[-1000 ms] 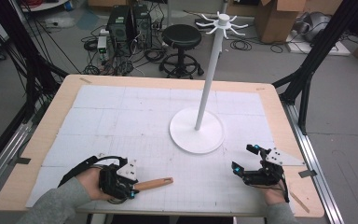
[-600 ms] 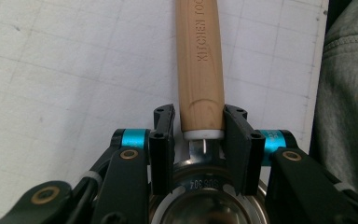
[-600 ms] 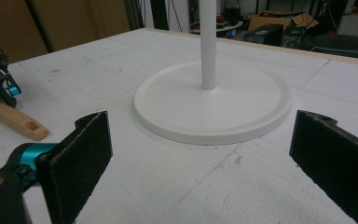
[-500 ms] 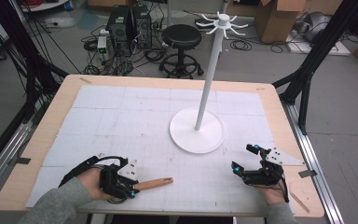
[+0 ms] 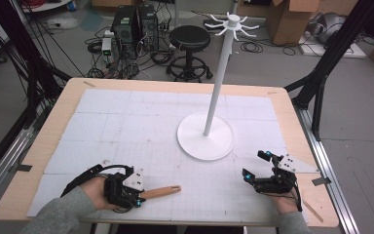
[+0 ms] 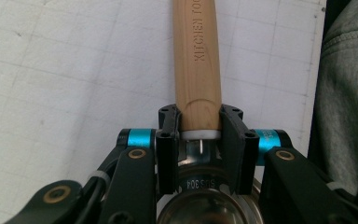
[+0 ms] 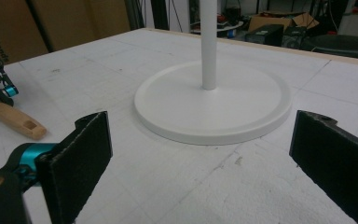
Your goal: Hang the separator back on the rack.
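Closing further, left tongs (image 6: 199, 135) clamp the wooden handle (image 6: 197, 60); right tongs (image 7: 205, 163) gape released.

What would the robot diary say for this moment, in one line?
left hand-held gripper: closing on wooden-handled kitchen tool | right hand-held gripper: open, empty, facing white stand

Grey sleeves (image 5: 58, 214); each black hand-held gripper (image 5: 121, 187) has cyan jaw joints, brass-coloured screws, black cable, grey three-cornered plate
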